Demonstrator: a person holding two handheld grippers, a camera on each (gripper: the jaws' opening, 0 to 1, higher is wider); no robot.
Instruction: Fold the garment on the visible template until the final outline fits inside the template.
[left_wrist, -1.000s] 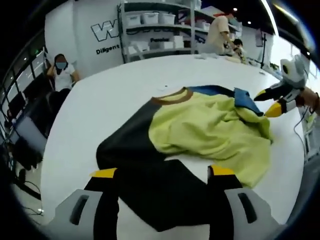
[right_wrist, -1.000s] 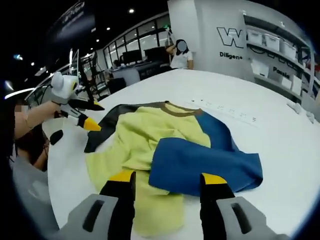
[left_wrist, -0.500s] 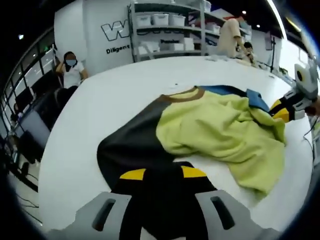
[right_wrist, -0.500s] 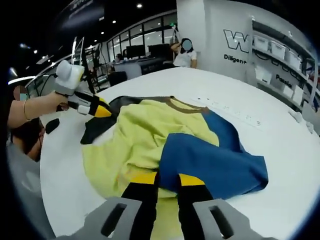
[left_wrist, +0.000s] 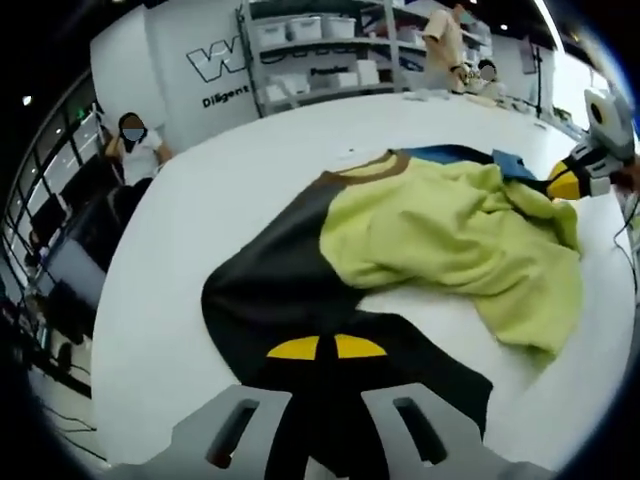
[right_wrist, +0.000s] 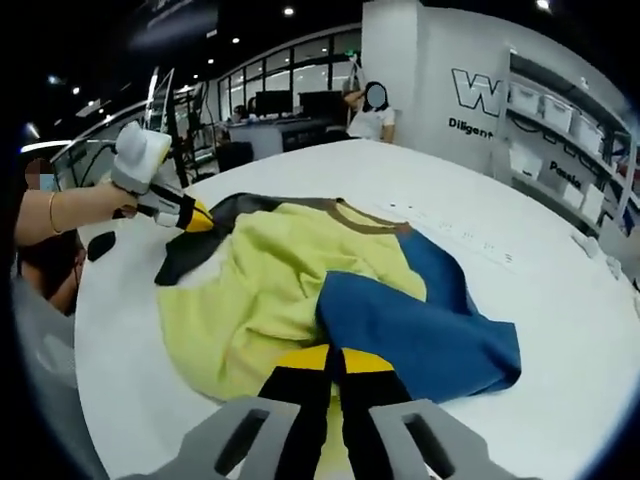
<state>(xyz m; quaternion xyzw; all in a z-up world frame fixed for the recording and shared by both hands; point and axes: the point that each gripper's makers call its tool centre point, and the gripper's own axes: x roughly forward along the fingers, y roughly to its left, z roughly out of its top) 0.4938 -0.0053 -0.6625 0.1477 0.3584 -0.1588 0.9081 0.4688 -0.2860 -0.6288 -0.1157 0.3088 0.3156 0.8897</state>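
Both hand-held grippers now clamped | left (left_wrist: 327, 347): garment (left_wrist: 400, 220) black sleeve | right (right_wrist: 335, 357): blue sleeve

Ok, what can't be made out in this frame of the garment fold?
- Template: no outline shows on the table in either view; the garment may cover it.
- Left gripper: in the left gripper view its tips meet over the black sleeve, so cloth between them cannot be confirmed.
- Right gripper: same at the blue sleeve edge in the right gripper view.
- Garment's near hem: hidden behind the gripper bodies.

Grey tongs (left_wrist: 327, 348), yellow-tipped black jaws
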